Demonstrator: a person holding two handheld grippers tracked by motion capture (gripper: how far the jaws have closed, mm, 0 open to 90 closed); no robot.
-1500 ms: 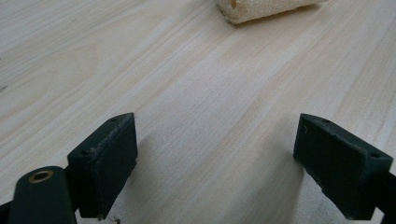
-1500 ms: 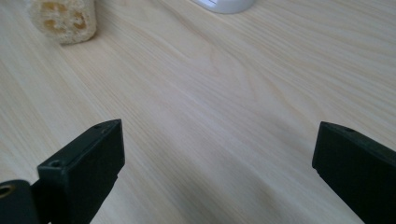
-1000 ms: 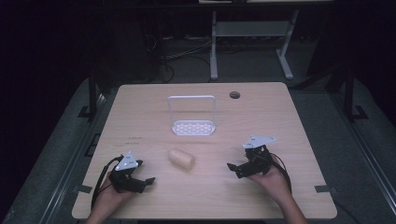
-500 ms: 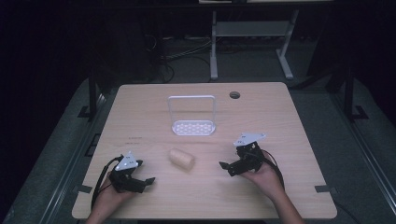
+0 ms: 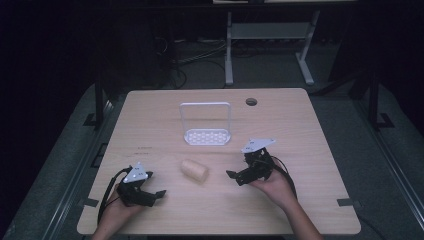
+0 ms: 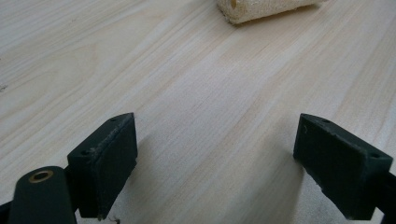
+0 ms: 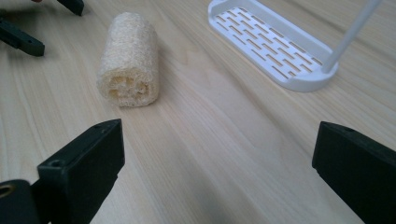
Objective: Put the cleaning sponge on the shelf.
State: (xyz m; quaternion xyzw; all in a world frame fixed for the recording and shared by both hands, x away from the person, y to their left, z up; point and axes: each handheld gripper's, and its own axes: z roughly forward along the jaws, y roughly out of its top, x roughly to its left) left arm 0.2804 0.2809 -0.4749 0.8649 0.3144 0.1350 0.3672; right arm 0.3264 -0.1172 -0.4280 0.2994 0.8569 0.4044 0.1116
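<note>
Here, right gripper (image 5: 231, 174) low over the table (image 5: 310, 130), jaws spread wide, nothing between them. Loofah roll (image 5: 194, 170) lying on its side just ahead of those jaws, near but apart, cut end facing them in the right gripper view (image 7: 129, 60). White slotted rack (image 5: 207, 136) farther ahead and off to the jaws' right, base flat on the wood, wire handle upright. Left gripper (image 5: 159, 193) also wide, resting near the table edge, jaws empty; loofah roll ahead of it, well apart, just at the top of the left gripper view (image 6: 261, 9).
</note>
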